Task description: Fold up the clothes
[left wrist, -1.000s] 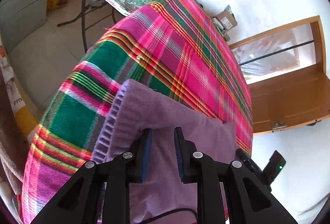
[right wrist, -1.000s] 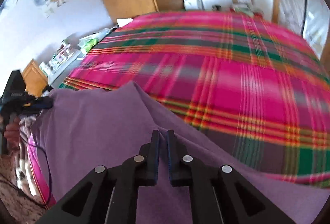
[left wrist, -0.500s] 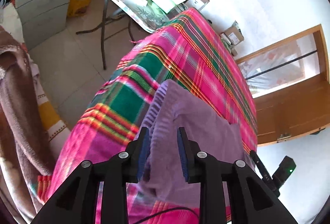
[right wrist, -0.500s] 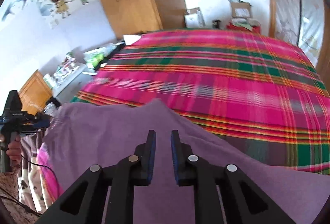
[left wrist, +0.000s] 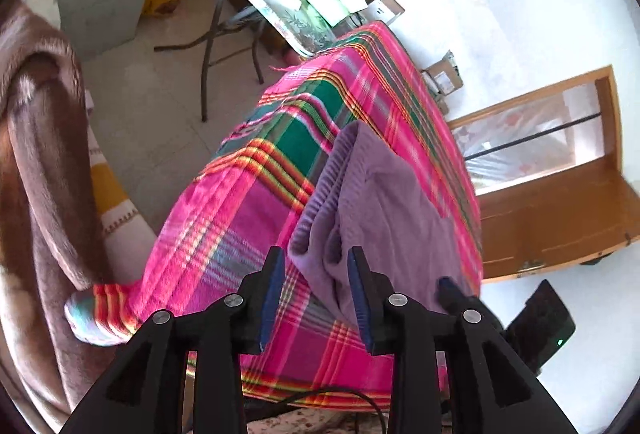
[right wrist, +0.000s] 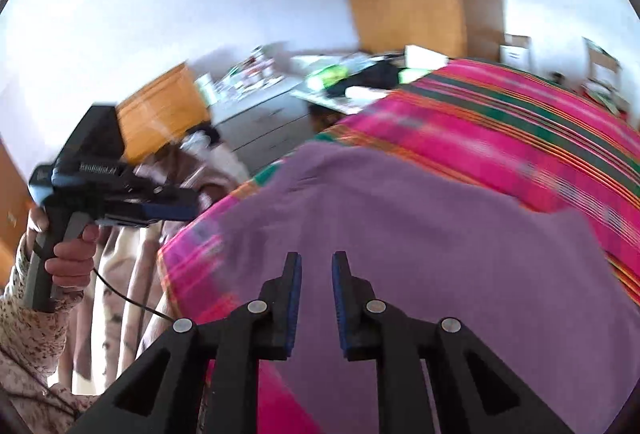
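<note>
A soft purple knitted garment (left wrist: 384, 202) with a ribbed hem lies spread on a bed covered by a pink, green and orange plaid blanket (left wrist: 240, 218), near the blanket's corner that hangs over the bed's end. The left tongs (left wrist: 316, 274) hover at the garment's ribbed edge, jaws opening; a fold of the purple cloth sits between the blue pads without being pressed. The right tongs (right wrist: 316, 282) hang above the garment's broad flat part (right wrist: 440, 234), jaws also opening, with nothing between them. In the right wrist view, a hand in a speckled sleeve (right wrist: 68, 254) holds the left tool beside the blanket's corner. Beyond the blanket stands a cluttered folding tabletop (left wrist: 272, 10).
</note>
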Demonstrator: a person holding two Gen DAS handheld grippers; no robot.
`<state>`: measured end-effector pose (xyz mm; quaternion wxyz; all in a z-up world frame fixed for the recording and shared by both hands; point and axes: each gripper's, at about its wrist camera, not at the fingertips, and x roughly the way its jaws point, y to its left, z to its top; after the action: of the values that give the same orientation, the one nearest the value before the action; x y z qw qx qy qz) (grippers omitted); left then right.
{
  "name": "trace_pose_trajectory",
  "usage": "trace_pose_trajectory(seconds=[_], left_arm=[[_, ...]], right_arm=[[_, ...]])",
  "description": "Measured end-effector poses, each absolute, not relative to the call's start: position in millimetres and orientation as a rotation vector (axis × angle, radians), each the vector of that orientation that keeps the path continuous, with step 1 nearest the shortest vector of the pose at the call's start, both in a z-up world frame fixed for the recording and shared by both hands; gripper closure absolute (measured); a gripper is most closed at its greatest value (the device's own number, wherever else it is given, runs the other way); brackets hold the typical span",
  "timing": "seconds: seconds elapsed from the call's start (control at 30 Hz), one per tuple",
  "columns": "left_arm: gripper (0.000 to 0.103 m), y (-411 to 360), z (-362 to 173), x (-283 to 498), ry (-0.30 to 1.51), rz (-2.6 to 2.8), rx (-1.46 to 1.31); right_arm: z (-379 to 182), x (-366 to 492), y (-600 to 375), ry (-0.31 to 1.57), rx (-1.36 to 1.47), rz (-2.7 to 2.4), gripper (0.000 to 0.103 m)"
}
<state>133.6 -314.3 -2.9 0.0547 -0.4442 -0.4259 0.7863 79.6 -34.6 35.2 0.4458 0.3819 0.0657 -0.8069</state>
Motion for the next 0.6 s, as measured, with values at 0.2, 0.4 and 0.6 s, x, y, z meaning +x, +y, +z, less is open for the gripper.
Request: trace_pose_trajectory(seconds=[0.2,0.4,0.6], left_arm=[[0.069,-318.2,-8.4,145.0,-1.364,2.362,-1.264],[0.069,-318.4,-15.9,145.4,-1.39,2.326,-1.236],[0.069,-316.3,-21.2,138.6,-1.351,2.297,-1.242]], right_arm=[[24.4,105.3,-101.0,0.278,0.862,-1.903,0.07],[9.1,119.4,-141.5,0.54,0.828,-2.018,0.069],[2.8,124.7,-150.0,0.603,0.813,-2.013,0.071]])
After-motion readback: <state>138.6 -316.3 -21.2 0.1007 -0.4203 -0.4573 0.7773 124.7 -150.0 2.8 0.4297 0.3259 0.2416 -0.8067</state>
